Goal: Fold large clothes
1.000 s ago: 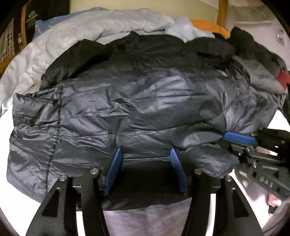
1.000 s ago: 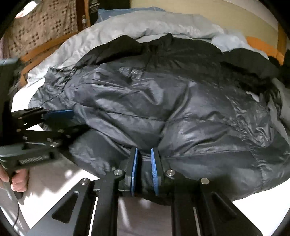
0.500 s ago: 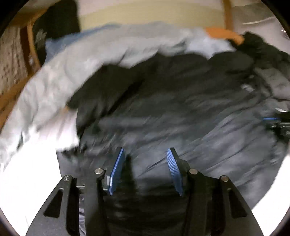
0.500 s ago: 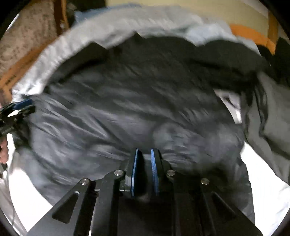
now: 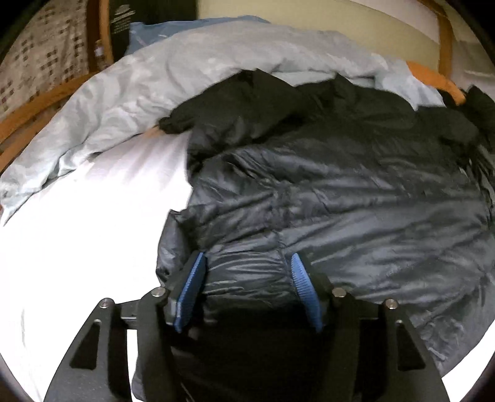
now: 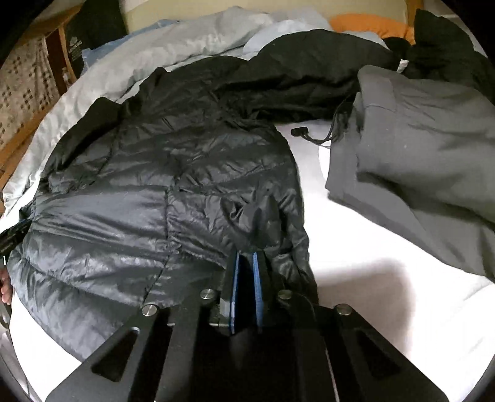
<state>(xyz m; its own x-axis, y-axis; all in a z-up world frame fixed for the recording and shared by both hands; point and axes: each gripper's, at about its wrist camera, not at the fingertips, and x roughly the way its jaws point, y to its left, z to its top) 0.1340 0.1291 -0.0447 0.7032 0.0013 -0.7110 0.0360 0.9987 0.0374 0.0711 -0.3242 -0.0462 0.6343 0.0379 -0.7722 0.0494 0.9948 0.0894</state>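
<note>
A dark grey puffer jacket [image 5: 355, 198] lies folded on the white bed sheet [image 5: 77, 247]. It also shows in the right wrist view [image 6: 148, 198]. My left gripper [image 5: 247, 263] has its blue pads wide apart, with a thick fold of the jacket's near edge bulging between them. My right gripper [image 6: 246, 263] has its blue pads nearly together, pinching the jacket's lower right edge. Only a dark sliver of the left gripper and a bit of hand show at the left edge of the right wrist view [image 6: 10, 238].
A pale blue duvet [image 5: 191, 71] is bunched at the back of the bed. A grey garment [image 6: 417, 148] with a black drawcord [image 6: 309, 136] lies to the right. A black garment [image 6: 309, 62] and an orange pillow [image 6: 368, 24] lie behind. A wooden bed frame [image 5: 34, 108] runs along the left.
Both grippers have swung the jacket over sideways: it is now narrower, with bare white sheet uncovered at its left and right. The left pads stay apart, the right pads stay pinched.
</note>
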